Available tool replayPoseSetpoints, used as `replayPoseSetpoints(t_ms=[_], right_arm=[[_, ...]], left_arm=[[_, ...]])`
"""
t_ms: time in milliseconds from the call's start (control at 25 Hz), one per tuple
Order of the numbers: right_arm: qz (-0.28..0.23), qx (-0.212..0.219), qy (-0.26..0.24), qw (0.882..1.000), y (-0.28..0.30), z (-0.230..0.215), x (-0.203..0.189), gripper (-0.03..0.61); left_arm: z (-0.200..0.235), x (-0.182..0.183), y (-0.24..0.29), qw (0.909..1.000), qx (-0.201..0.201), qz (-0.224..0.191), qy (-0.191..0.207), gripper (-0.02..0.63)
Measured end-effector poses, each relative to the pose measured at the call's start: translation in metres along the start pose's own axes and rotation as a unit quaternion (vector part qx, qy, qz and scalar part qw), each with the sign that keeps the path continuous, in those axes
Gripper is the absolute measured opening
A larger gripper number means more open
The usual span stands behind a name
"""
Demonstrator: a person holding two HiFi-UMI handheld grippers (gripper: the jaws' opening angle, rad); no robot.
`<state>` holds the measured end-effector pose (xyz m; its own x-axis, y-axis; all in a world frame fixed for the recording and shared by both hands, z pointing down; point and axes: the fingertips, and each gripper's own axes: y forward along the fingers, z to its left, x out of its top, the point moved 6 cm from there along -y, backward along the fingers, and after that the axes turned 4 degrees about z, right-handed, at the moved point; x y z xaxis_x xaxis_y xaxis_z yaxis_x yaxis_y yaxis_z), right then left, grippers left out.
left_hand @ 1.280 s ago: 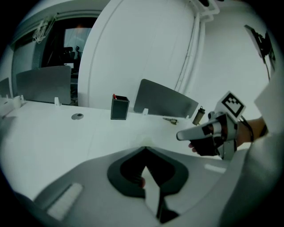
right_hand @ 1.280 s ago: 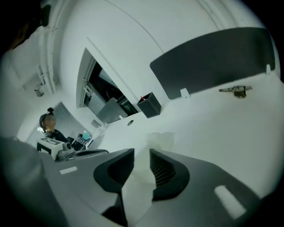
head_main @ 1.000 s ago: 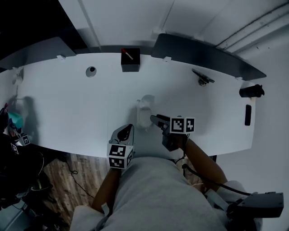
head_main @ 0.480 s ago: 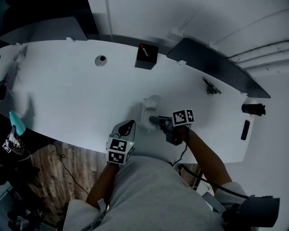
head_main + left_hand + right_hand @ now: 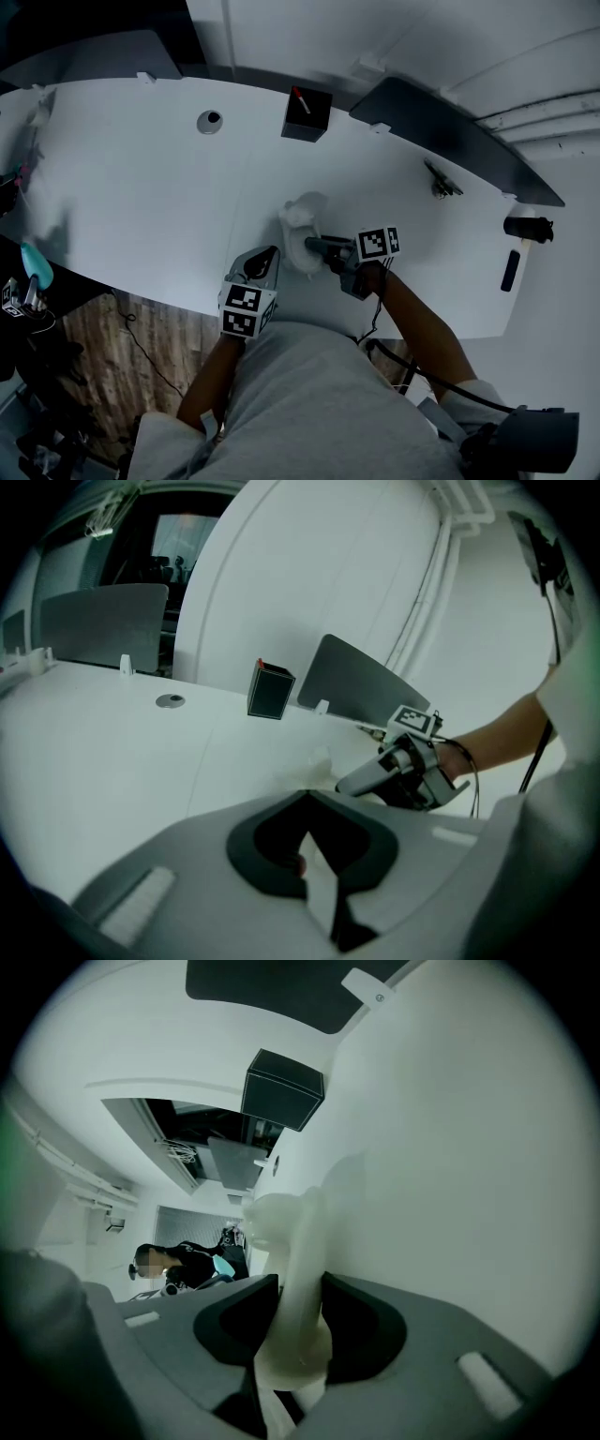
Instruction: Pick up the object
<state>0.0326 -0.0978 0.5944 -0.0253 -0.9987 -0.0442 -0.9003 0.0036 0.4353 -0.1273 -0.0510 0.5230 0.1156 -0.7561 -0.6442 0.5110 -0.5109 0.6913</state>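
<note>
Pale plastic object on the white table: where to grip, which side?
Probably its narrow neck, between the thicker ends: the pale cream plastic object slims there to fit the jaws. Come from the person's right, as the right gripper, jaws just closing on it, does.

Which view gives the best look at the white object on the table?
The right gripper view: the white object stands large between the right gripper's jaws, which have just been closing on it. The head view shows it small on the table; the left gripper view shows only a pale patch.
</note>
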Motion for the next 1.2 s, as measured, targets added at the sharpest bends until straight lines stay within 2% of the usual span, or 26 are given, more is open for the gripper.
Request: replayPoseSetpoints(t_ms=[400,560,680,800,920,1040,1200], right_arm=[[-0.037,-0.035,-0.077,0.996,-0.017,0.013,0.006,0.137],[-0.091,-0.032,-0.114,0.989,-0.037,0.031,0.011,0.137],[-0.142,-0.032,-0.161,0.976,-0.056,0.054,0.017,0.137],[-0.192,-0.031,-0.215,0.957,-0.077,0.083,0.022,0.137],[-0.236,-0.039,-0.280,0.930,-0.099,0.116,0.023,0.137],[-0.275,-0.046,-0.345,0.896,-0.118,0.155,0.019,0.137],[-0.338,-0.041,-0.413,0.844,-0.143,0.207,0.009,0.137]], left_arm=[[0.013,0.005,-0.004,0.9998,0.016,-0.007,-0.006,0.002],[0.016,0.011,-0.009,0.9997,0.010,-0.020,-0.010,0.001],[0.015,0.021,-0.016,0.9991,0.006,-0.041,-0.005,0.002],[0.011,0.037,-0.025,0.9976,0.007,-0.068,0.012,0.002],[0.000,0.057,-0.037,0.9943,0.001,-0.101,0.035,0.000],[-0.014,0.080,-0.052,0.9880,-0.015,-0.140,0.062,0.001],[-0.034,0.111,-0.078,0.9746,-0.051,-0.200,0.087,0.001]])
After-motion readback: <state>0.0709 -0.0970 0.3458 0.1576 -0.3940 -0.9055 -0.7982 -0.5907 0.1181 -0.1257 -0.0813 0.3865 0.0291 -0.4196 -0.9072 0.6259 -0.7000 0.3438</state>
